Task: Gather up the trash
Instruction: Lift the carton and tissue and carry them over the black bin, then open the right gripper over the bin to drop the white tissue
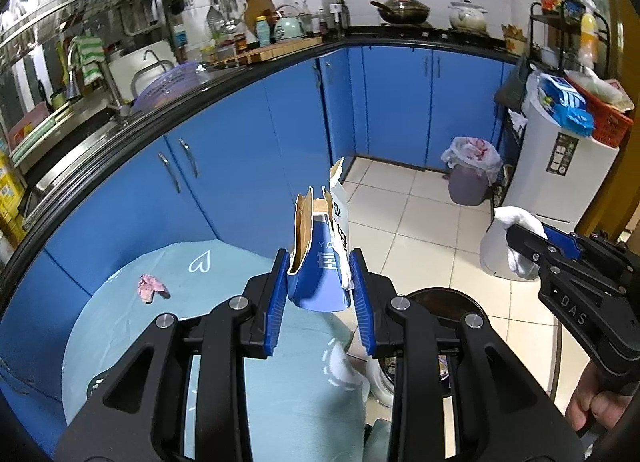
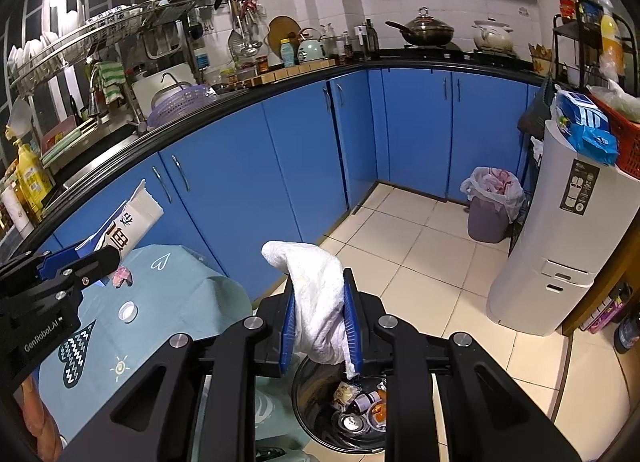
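Below, your dark bin (image 2: 320, 422) is holding small cups and wrappers; your left gripper (image 1: 320, 282) is pinching a torn blue carton (image 1: 320, 262), your right gripper (image 2: 320, 326) a crumpled white tissue (image 2: 316, 294)

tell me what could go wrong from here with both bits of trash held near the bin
1. The crumpled white paper towel hangs over the round dark bin's rim; released now, it might catch the edge.
2. The torn blue-and-white carton in the left hand-held gripper is above the light blue tablecloth, not the bin, so dropping it would miss.
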`<move>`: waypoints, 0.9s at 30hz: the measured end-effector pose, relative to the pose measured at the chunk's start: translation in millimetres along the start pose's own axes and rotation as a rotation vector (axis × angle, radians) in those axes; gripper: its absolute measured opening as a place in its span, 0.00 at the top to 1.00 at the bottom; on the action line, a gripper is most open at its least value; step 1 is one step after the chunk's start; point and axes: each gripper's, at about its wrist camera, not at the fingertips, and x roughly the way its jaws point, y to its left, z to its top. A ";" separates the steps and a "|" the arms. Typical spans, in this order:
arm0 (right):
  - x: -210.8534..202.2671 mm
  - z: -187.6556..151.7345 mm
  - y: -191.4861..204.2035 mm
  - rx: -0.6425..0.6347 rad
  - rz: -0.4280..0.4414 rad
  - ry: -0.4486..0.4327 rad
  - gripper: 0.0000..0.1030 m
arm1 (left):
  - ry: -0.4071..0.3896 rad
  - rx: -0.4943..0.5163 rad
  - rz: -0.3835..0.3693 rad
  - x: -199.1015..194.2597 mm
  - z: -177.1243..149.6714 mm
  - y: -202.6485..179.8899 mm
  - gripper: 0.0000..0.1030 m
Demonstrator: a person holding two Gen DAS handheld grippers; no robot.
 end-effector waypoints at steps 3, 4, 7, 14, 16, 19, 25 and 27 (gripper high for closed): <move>1.8 -0.2 -7.2 0.012 0.000 0.003 0.80 | 0.003 0.014 -0.005 2.8 1.3 -9.9 0.69; 2.4 -0.7 -9.6 0.016 0.001 0.005 0.80 | 0.005 0.018 -0.006 3.4 1.6 -12.2 0.69; 5.6 -0.1 -17.1 0.028 0.009 0.014 0.80 | 0.008 0.026 -0.009 6.7 3.4 -19.8 0.69; 11.9 2.7 -28.3 0.048 0.040 0.023 0.77 | 0.017 0.042 -0.013 15.8 9.8 -32.2 0.69; 14.9 3.8 -28.7 0.044 0.038 0.029 0.77 | 0.019 0.042 -0.013 17.6 11.0 -33.0 0.69; 18.2 3.7 -28.3 0.040 0.030 0.034 0.58 | 0.024 0.043 -0.014 20.4 11.8 -32.0 0.69; 11.2 7.1 -33.0 0.036 -0.035 -0.033 0.13 | 0.026 0.044 -0.010 23.9 14.2 -34.4 0.69; 12.2 8.0 -37.2 0.047 -0.053 -0.032 0.13 | 0.029 0.041 -0.015 25.5 15.5 -34.9 0.69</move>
